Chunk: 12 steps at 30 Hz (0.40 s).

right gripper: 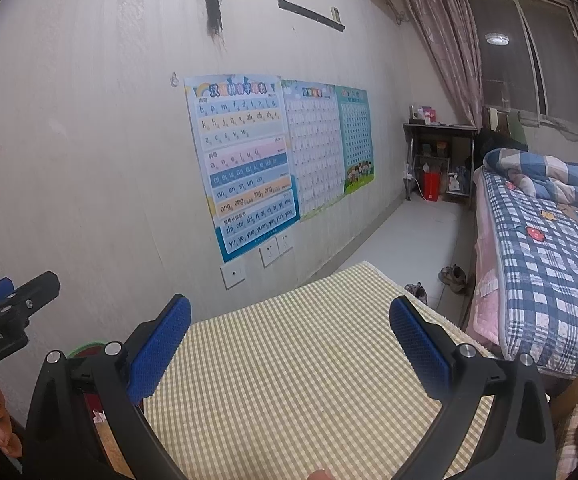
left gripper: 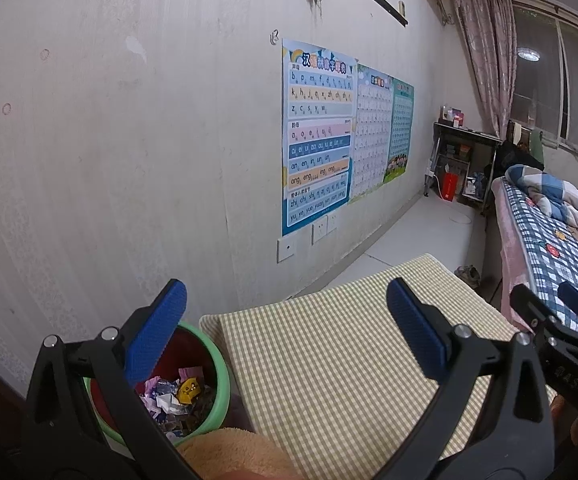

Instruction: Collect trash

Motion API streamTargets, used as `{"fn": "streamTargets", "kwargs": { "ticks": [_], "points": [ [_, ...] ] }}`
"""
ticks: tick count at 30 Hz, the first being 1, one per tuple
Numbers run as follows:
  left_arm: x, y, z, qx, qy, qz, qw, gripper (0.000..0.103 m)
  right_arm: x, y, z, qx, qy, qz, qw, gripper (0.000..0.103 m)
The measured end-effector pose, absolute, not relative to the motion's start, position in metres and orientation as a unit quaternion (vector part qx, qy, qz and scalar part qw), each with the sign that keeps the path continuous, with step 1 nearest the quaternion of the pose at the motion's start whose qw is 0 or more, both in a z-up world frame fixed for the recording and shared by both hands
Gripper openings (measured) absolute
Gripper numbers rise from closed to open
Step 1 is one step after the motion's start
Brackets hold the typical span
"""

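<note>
Both grippers hang with jaws spread wide and nothing between the blue pads. Left gripper hovers over a table under a yellow-green checked cloth; directly beneath its left finger stands a green-rimmed bin with a red inside, holding crumpled wrappers and other trash. Right gripper hovers above the same cloth, just right of the left one. Ahead of both, posters cover the wall; a bed lies to their right.
</note>
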<state>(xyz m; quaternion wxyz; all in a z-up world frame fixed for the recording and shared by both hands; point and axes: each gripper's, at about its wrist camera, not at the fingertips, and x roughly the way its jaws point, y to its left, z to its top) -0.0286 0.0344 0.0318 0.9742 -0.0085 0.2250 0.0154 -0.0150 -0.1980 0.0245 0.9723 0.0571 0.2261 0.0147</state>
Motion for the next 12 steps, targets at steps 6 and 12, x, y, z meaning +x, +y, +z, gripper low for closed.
{"fn": "streamTargets", "kwargs": {
  "ticks": [6,12],
  "points": [
    [-0.019,0.038,0.021,-0.003,0.245,0.004,0.970,0.098,0.017,-0.229,-0.032,0.078,0.314,-0.037,0.946,0.096],
    [-0.010,0.062,-0.001,-0.030,0.288,-0.012,0.957,0.098,0.061,-0.340,-0.137,0.127,0.409,-0.220,0.877,0.096]
  ]
}}
